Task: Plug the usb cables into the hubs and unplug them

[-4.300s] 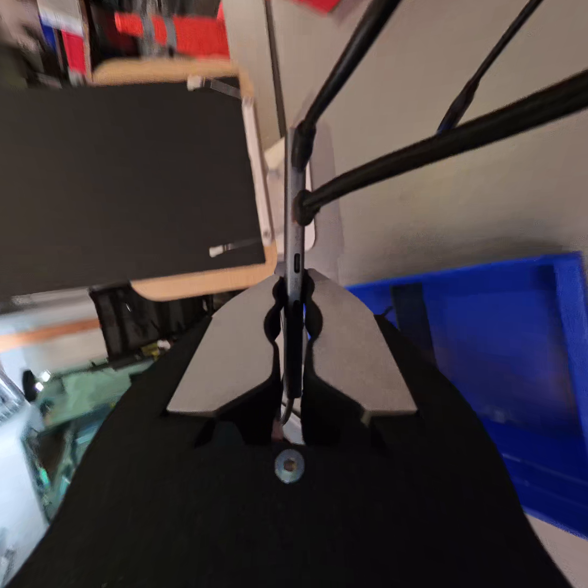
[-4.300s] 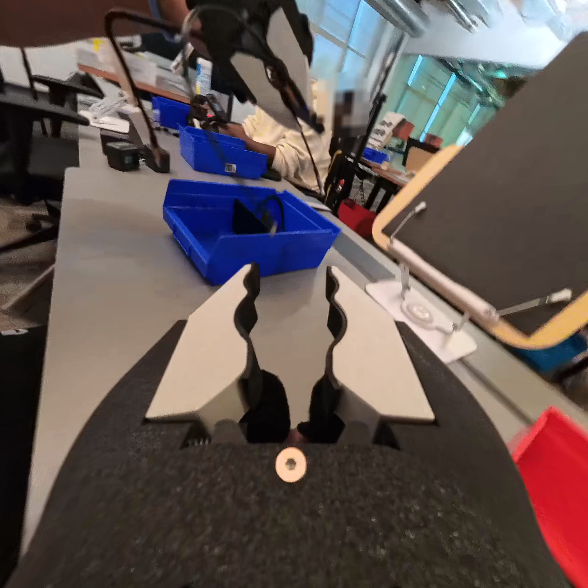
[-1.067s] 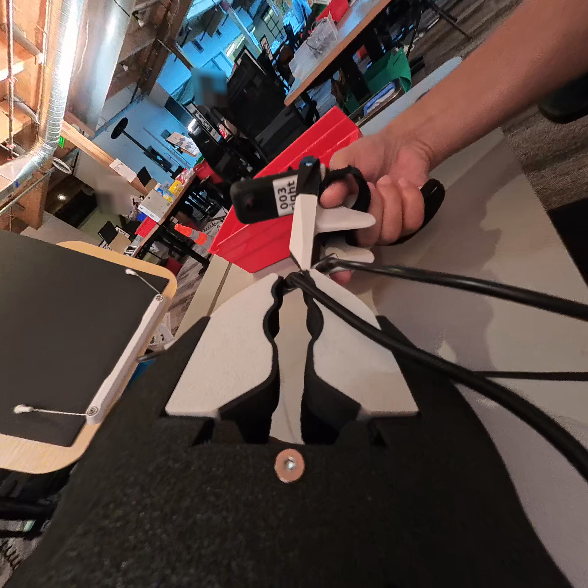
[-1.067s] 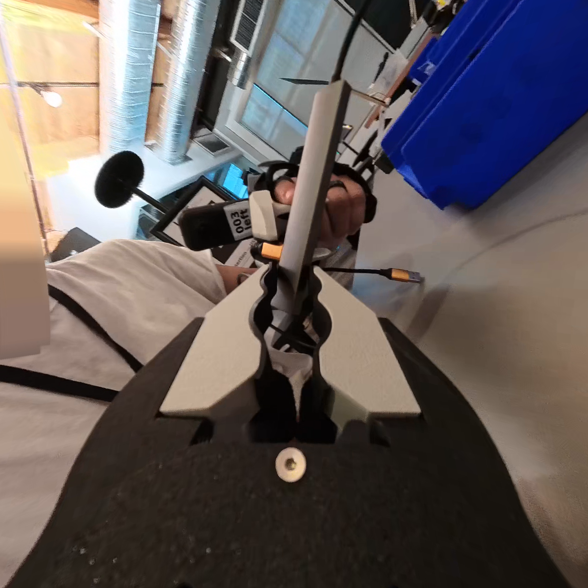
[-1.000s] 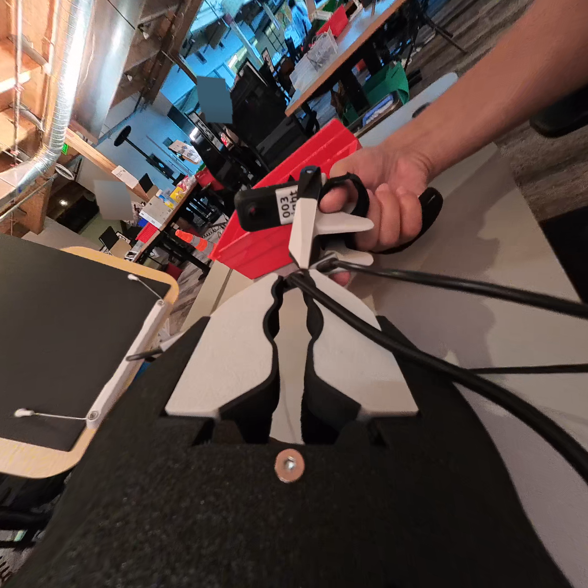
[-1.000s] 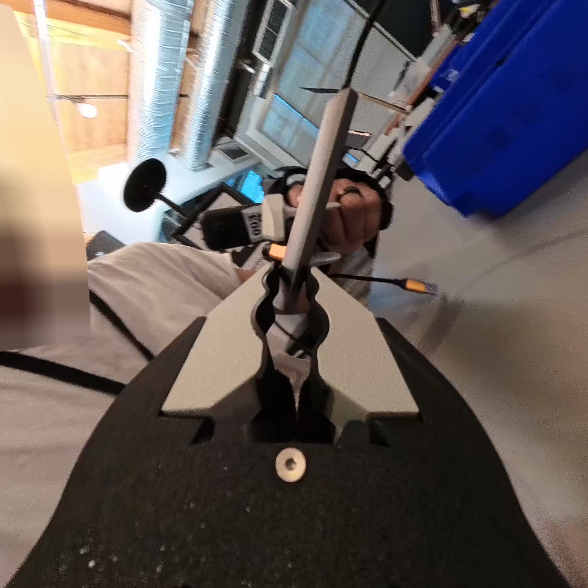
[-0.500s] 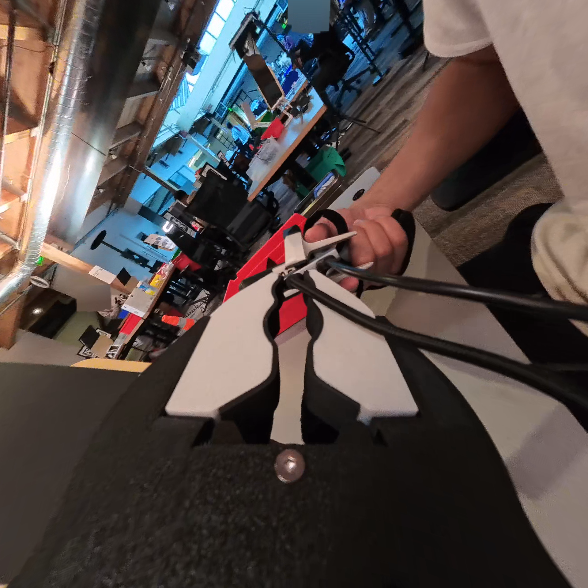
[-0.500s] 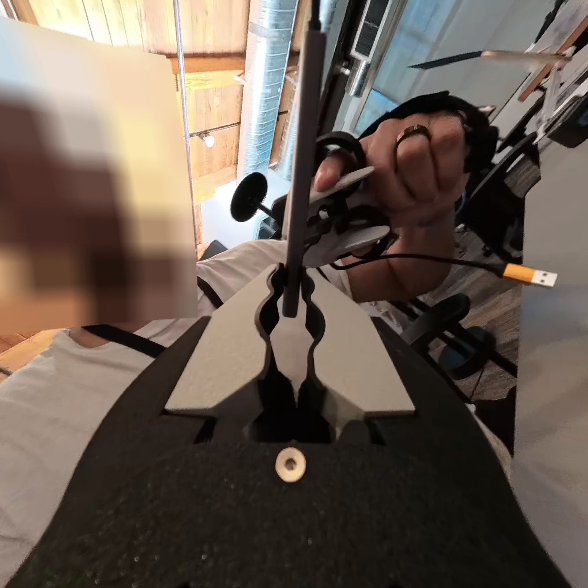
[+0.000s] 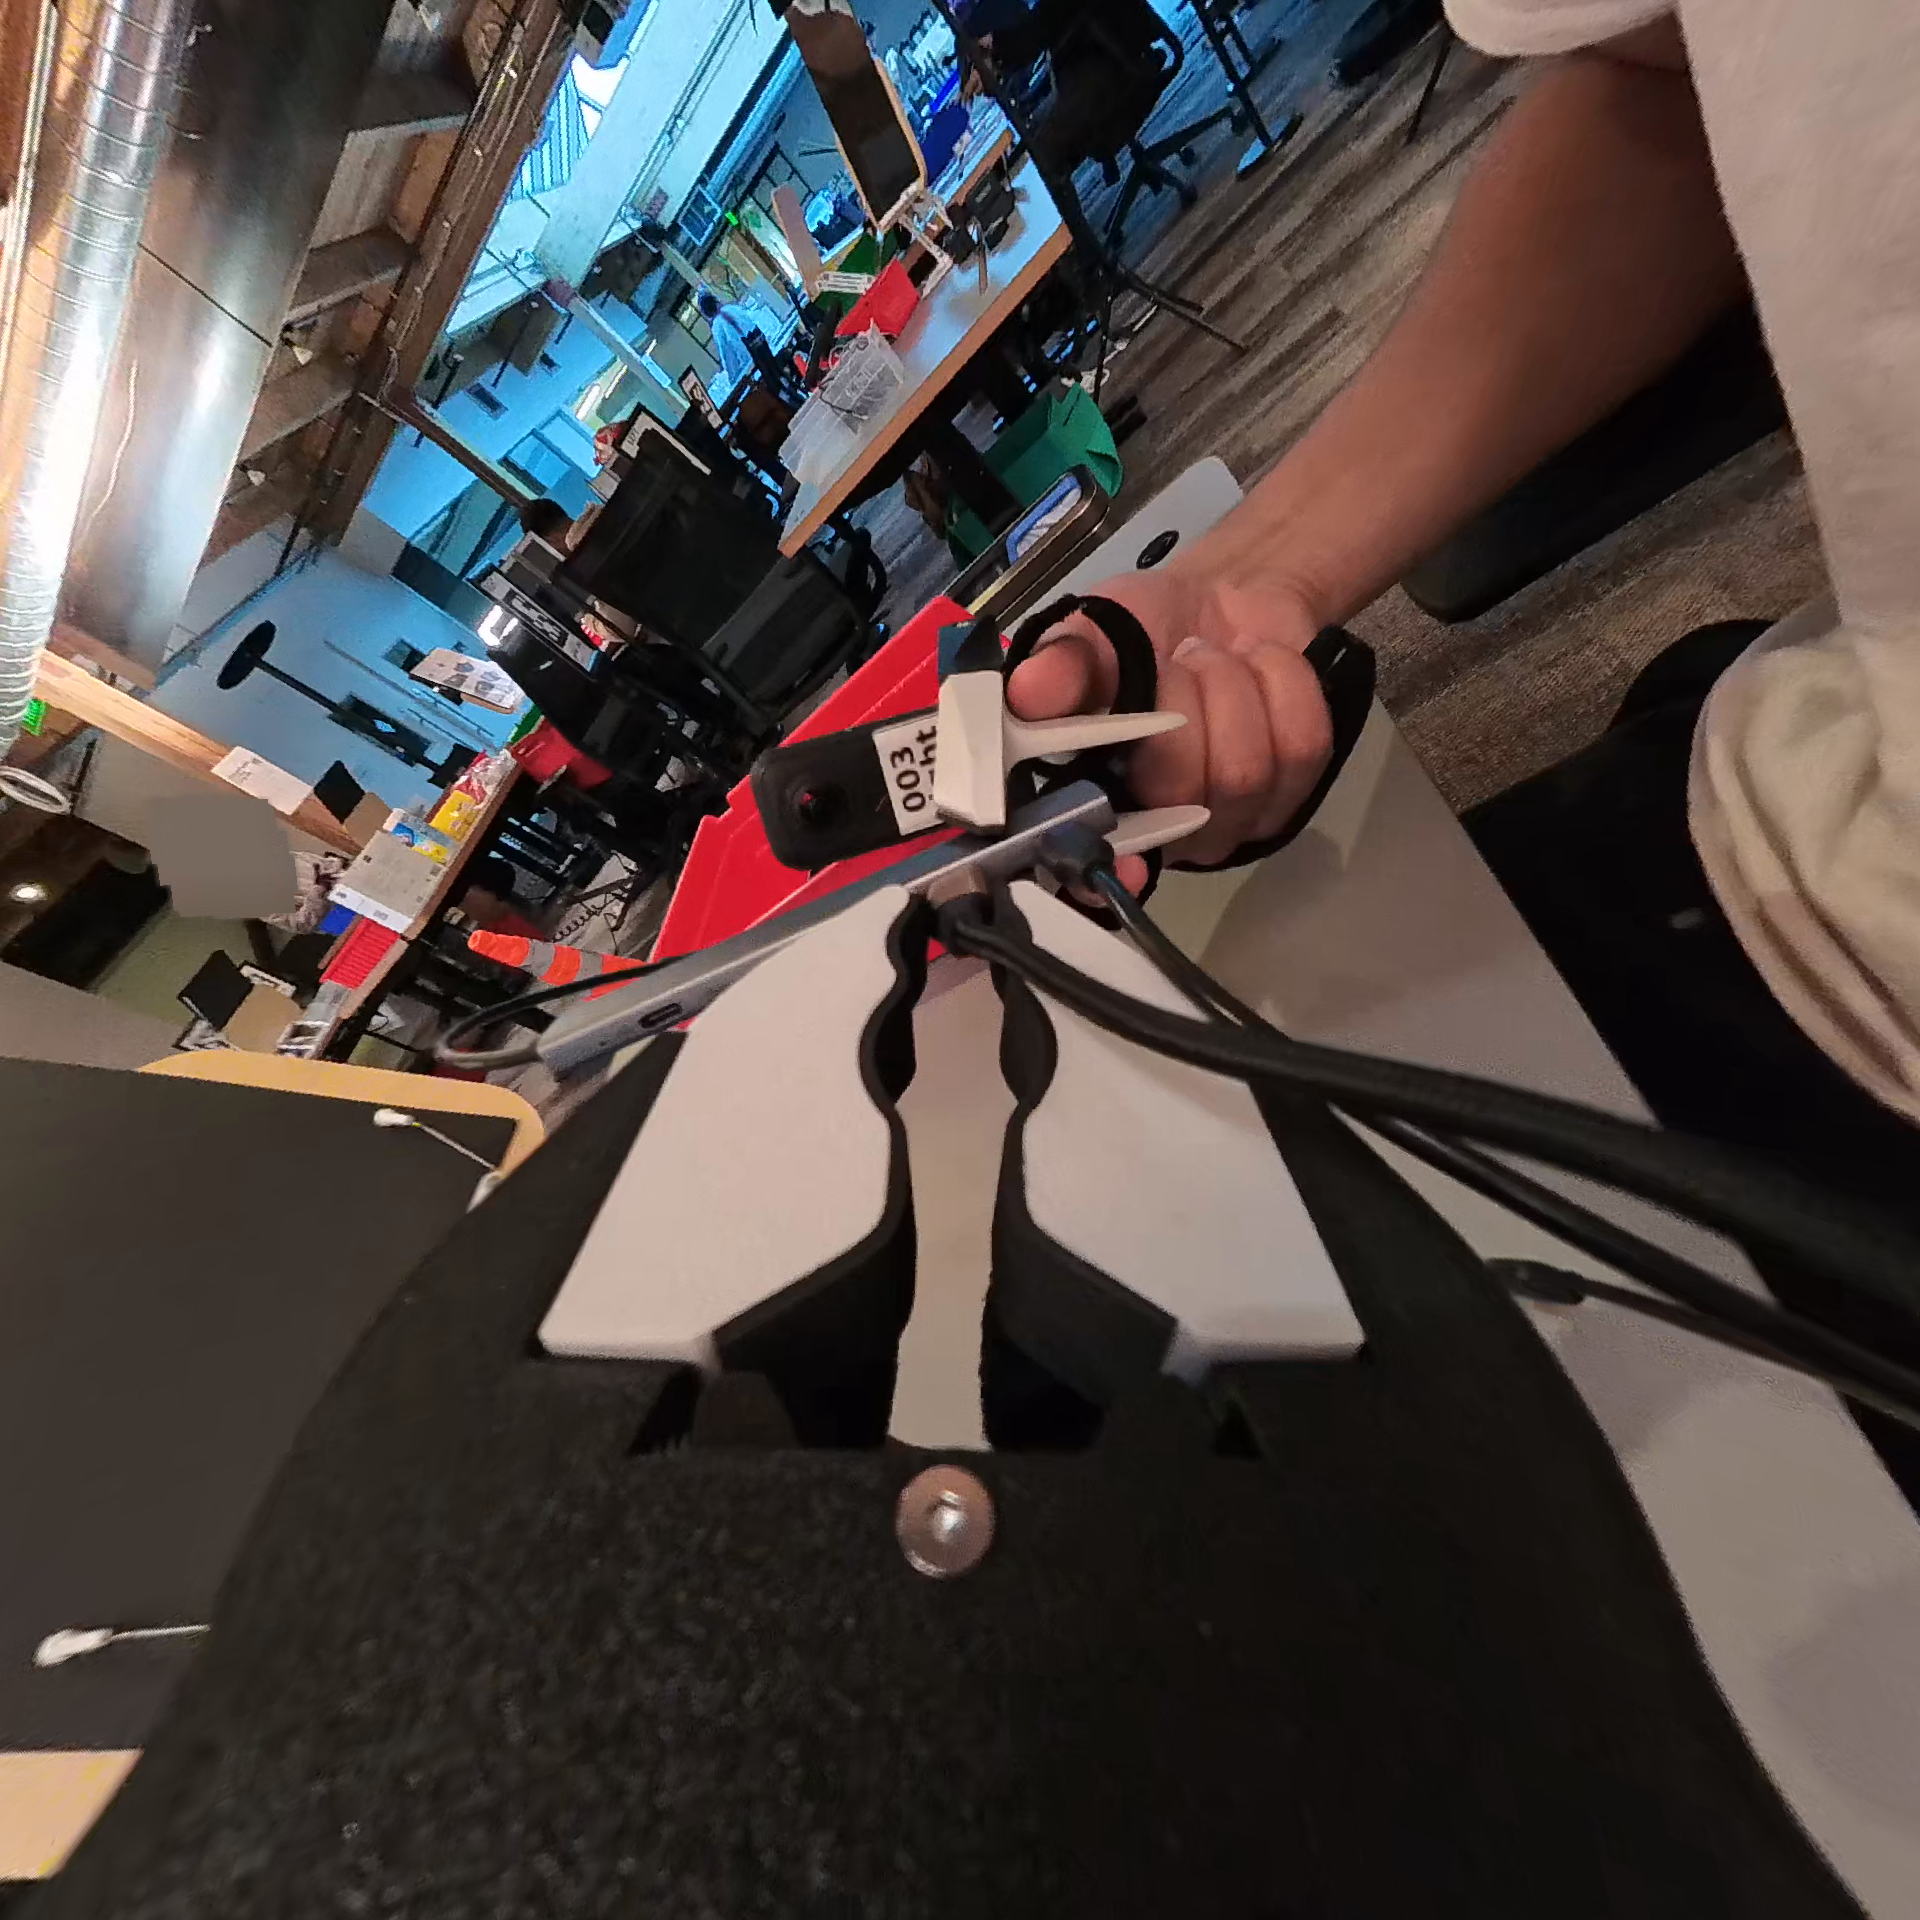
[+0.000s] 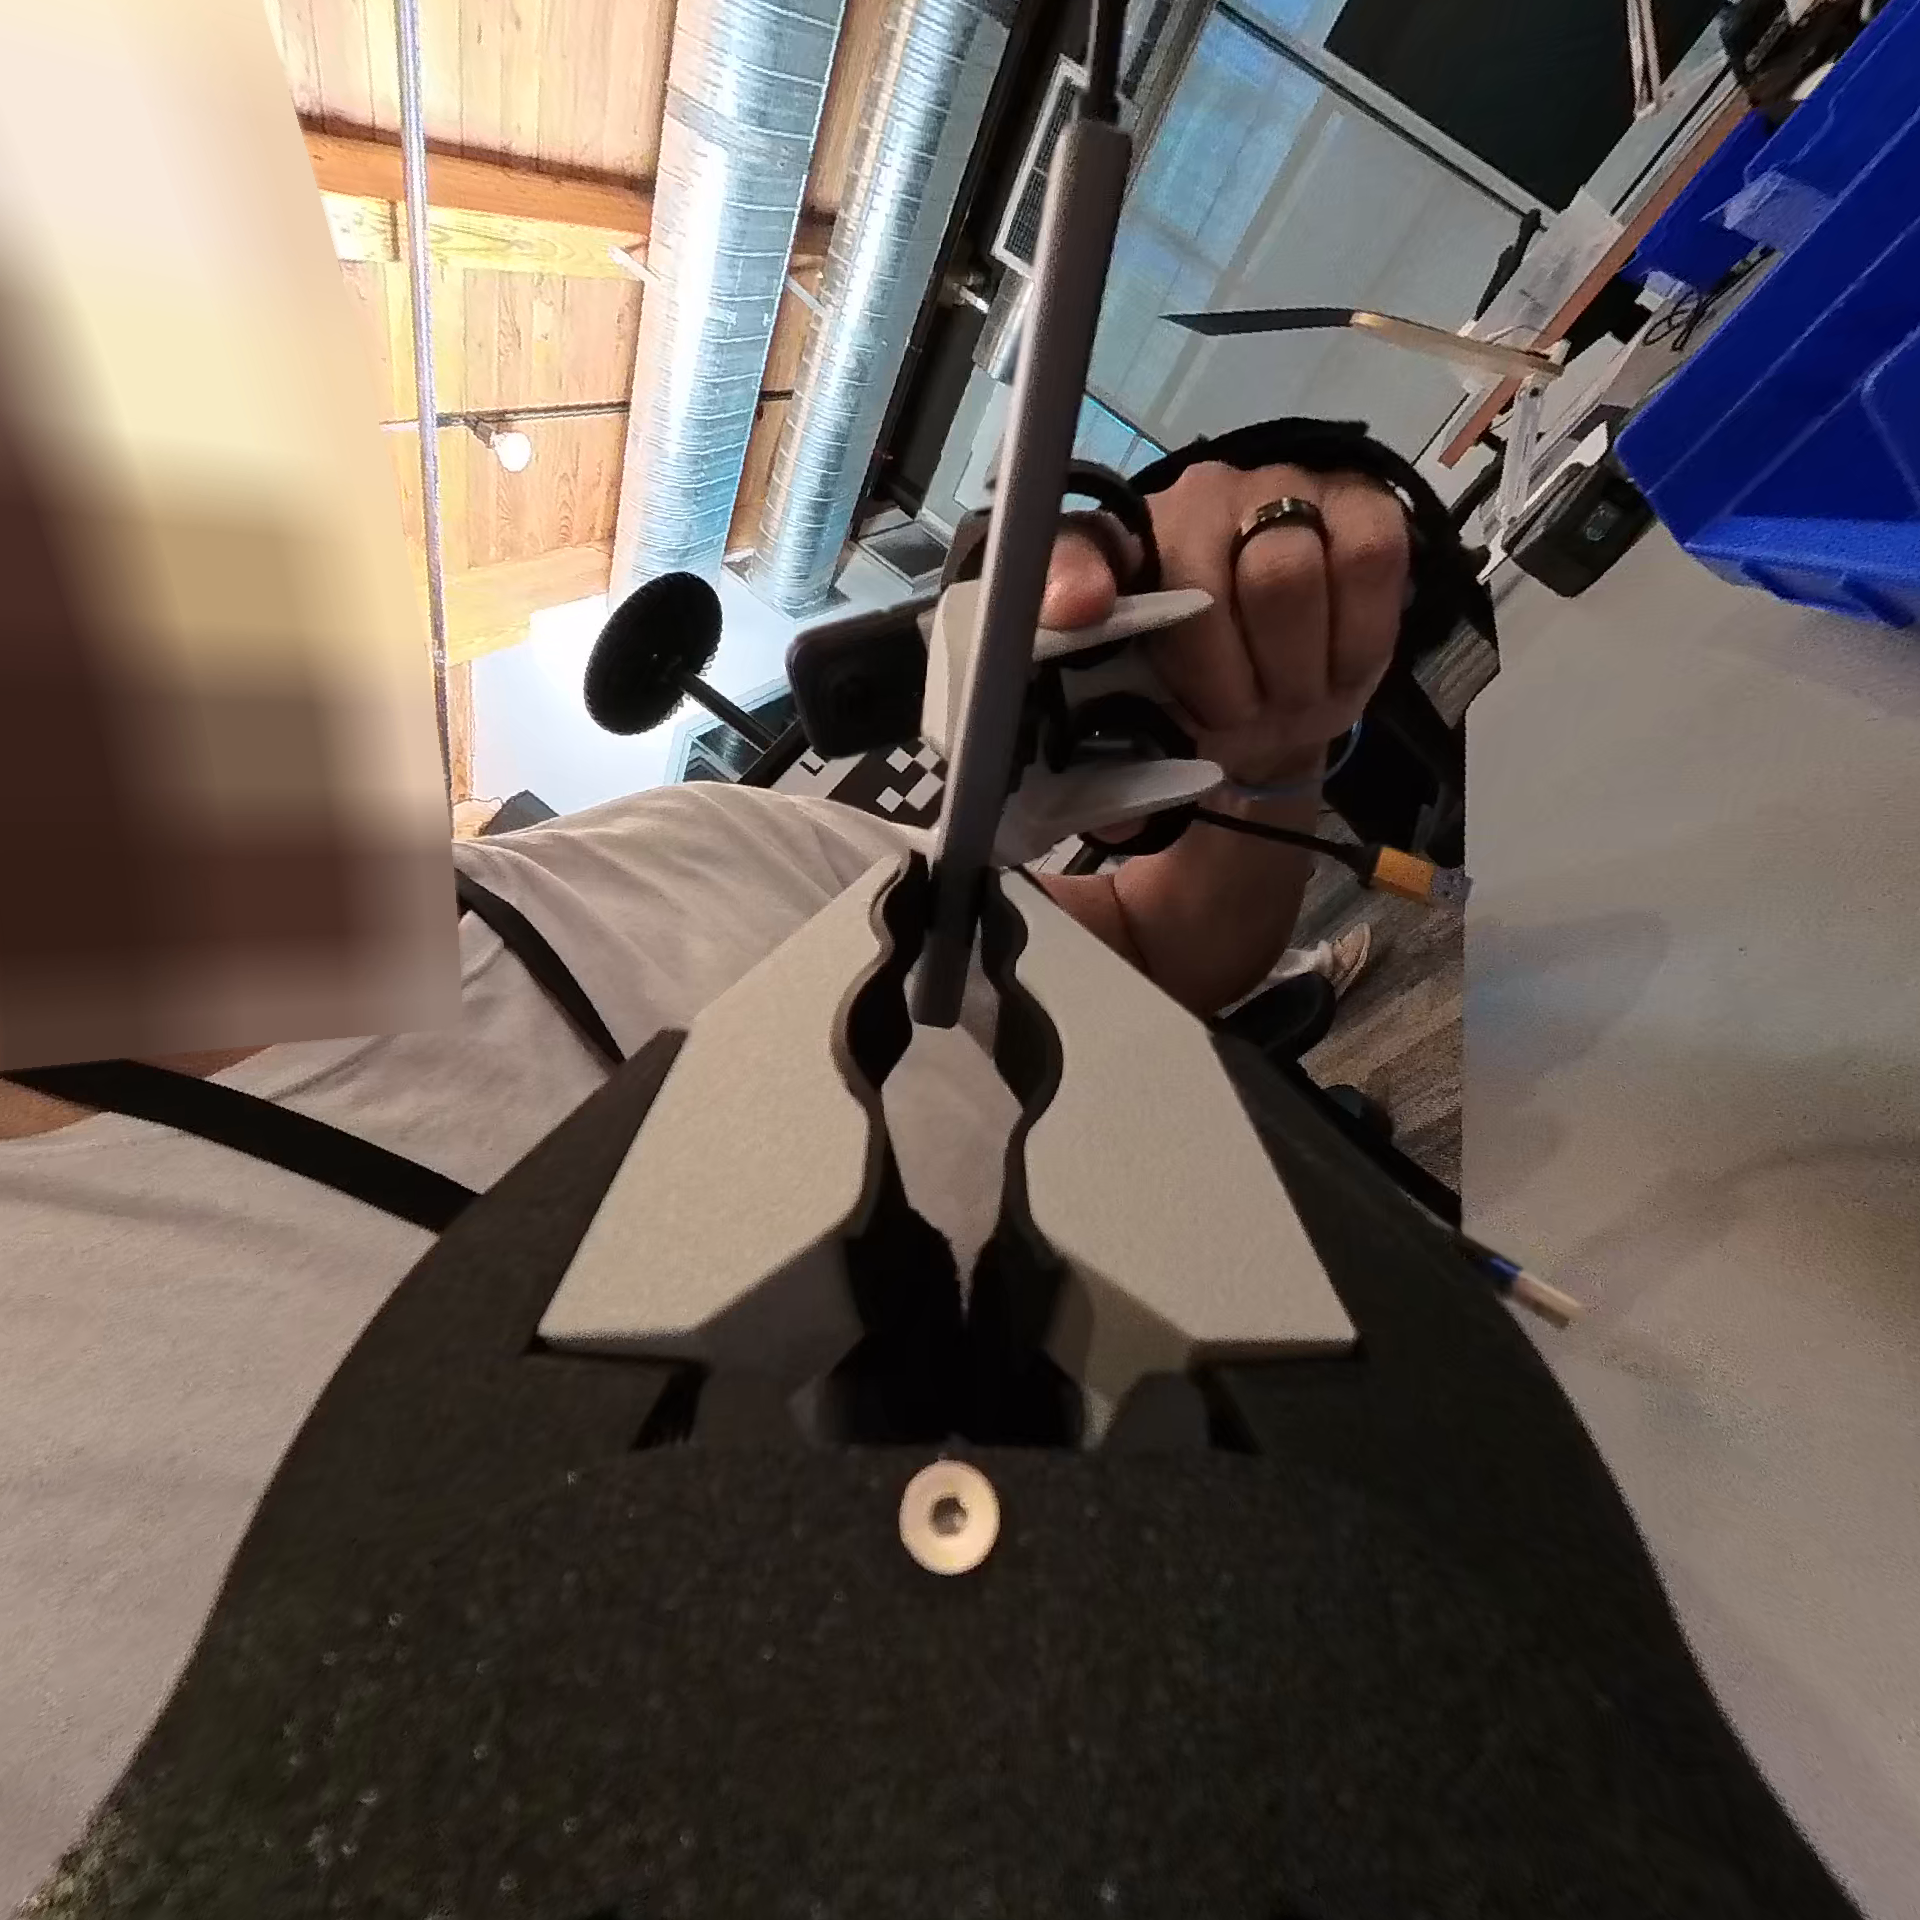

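My left gripper (image 9: pixel 951 920) is shut on the plug of a black cable (image 9: pixel 1299 1060) where it enters a slim grey hub (image 9: pixel 727 971). The hub lies slantwise across the fingertips, above the grey table (image 9: pixel 1403 935). My right gripper (image 10: pixel 951 914) is shut on one end of the same hub (image 10: pixel 1039 416), which rises up and away from it. Each gripper faces the other: the right one (image 9: pixel 1101 779) shows in the left wrist view, the left one (image 10: pixel 1101 707) in the right wrist view, each held by a hand. A cable with an orange plug (image 10: pixel 1397 871) hangs beside the left gripper.
A red bin (image 9: pixel 748 873) stands behind the hub in the left wrist view. A black board with a wooden edge (image 9: pixel 208 1299) is at the left. A blue bin (image 10: pixel 1787 364) sits on the table (image 10: pixel 1662 935) at the upper right. The person's torso (image 10: pixel 260 1299) is close. Both grippers' tips are close together, under 4 cm apart.
4.3 s ago the left gripper held the hub and the right was open. The right gripper has since shut on the hub and the left on a cable plug. The hub has swung slantwise.
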